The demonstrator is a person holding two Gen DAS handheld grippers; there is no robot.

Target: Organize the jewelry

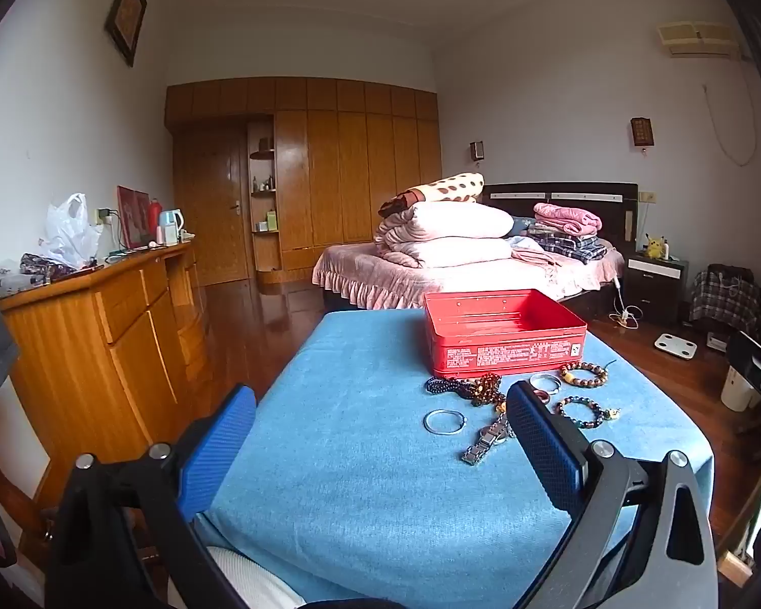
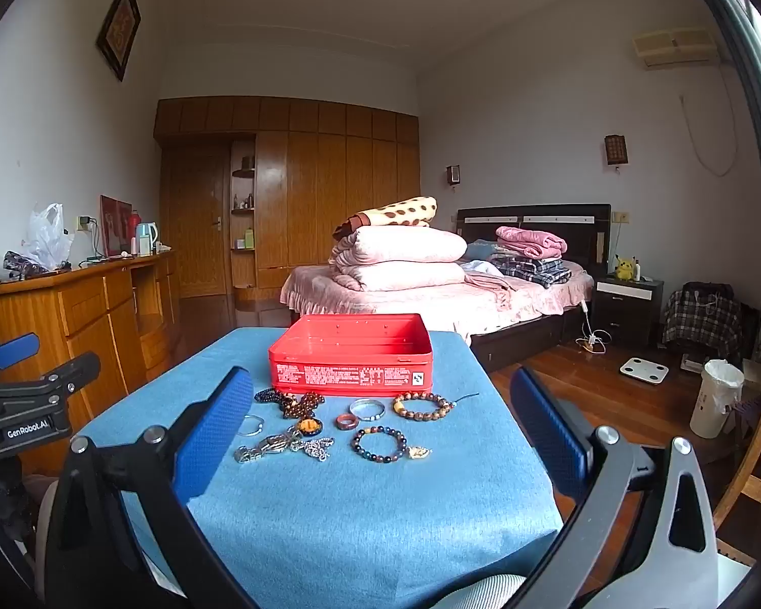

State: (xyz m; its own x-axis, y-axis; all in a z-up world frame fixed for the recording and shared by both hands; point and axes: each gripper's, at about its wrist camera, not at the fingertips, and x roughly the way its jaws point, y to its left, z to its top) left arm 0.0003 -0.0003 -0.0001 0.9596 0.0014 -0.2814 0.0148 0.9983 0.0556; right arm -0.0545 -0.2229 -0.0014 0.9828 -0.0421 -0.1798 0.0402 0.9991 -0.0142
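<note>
Grippers: we hold left gripper [image 1: 380,416] and right gripper [image 2: 380,401] spread wide, empty.
Jewelry: bracelets [image 2: 380,444] beside the tin [image 2: 350,355], on the cloth [image 2: 370,517].
Tip: we pinch 1 piece, then lift into the tin.

You see a matt, napped blue cloth [image 2: 360,522] covering the table. On it the red tin [image 2: 351,374] looks like painted metal with a smooth, slightly glossy skin. The bangle [image 1: 444,421] and watch [image 1: 484,442] show bright polished metal; the bracelets [image 2: 422,406] are glossy round beads, some wood-brown. Your left gripper [image 1: 380,421] carries rough-textured blue pads [image 1: 223,436] on matt black plastic. The wood floor [image 2: 583,380] shines like varnish.
</note>
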